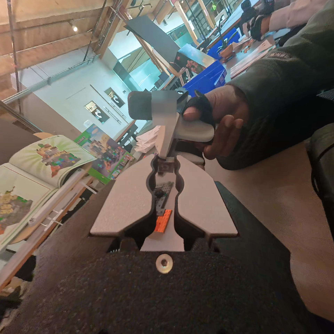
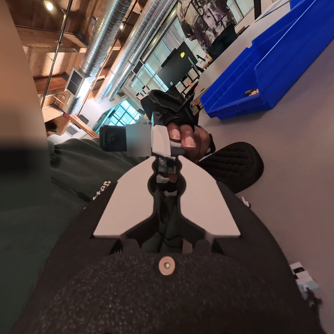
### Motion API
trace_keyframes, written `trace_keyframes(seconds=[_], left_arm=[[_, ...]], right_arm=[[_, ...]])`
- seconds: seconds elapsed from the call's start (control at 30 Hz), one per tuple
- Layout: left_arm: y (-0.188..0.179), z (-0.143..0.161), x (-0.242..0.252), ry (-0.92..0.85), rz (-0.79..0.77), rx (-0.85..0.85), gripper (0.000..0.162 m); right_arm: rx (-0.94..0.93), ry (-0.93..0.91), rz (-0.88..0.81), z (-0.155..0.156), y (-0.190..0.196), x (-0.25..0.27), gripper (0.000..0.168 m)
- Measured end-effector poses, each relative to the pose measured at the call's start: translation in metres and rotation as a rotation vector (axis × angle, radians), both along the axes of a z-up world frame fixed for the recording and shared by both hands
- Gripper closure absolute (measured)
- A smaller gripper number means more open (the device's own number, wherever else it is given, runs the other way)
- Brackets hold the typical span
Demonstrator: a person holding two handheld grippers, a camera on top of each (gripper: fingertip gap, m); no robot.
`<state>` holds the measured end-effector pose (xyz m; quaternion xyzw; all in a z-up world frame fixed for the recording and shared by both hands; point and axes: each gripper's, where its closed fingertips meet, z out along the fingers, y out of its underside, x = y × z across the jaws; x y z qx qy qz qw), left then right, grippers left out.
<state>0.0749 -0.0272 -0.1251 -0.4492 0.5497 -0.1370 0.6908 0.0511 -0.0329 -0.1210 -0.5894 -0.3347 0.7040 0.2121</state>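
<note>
- Left tool (image 1: 165, 162): clamped on small grey brick (image 1: 165, 167), centre frame.
- Right tool (image 2: 166, 163): clamped on grey studded piece (image 2: 166, 166), centre frame.
- Orange plate (image 1: 163, 223): lower centre, on desk (image 1: 262, 198).
- Blue bin (image 2: 262, 75): upper right.

Workshop loft: silver ducts (image 2: 112, 54), blue bins (image 2: 271, 75) (timber ceiling)

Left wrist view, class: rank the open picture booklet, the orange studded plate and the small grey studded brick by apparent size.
1. Open picture booklet, largest.
2. Orange studded plate.
3. Small grey studded brick, pinched at the left gripper tips; it lies farther from the camera, so ranks two and three are unsure.
</note>
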Motion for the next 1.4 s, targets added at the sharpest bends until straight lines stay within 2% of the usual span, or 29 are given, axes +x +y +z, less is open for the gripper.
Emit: trace_keyframes(seconds=[0.17, 0.5, 0.67, 0.9, 1.03, 1.2, 1.4], left_arm=[[0.000, -0.002, -0.001, 0.065, 0.066, 0.100, 0.145], [-0.019, -0.012, 0.004, 0.026, -0.119, -0.135, 0.145], [-0.023, -0.035, 0.009, 0.099, -0.228, -0.271, 0.145], [-0.021, -0.073, 0.016, 0.325, -0.391, -0.431, 0.145], [-0.001, -0.080, 0.008, 0.336, -0.345, -0.453, 0.145], [0.010, -0.078, 0.010, 0.302, -0.298, -0.443, 0.145], [0.014, -0.081, 0.008, 0.325, -0.232, -0.365, 0.145]], right_arm=[[0.044, -0.018, -0.011, -0.003, -0.001, 0.001, 0.152], [0.041, -0.038, 0.112, -0.014, -0.018, 0.007, 0.152], [0.103, -0.128, 0.202, -0.036, -0.020, 0.015, 0.152], [0.372, -0.399, 0.408, -0.085, -0.012, 0.041, 0.153], [0.451, -0.492, 0.396, -0.099, 0.001, 0.054, 0.153], [0.604, -0.534, 0.304, -0.106, 0.009, 0.045, 0.152], [0.658, -0.522, 0.239, -0.102, 0.012, 0.039, 0.136]])
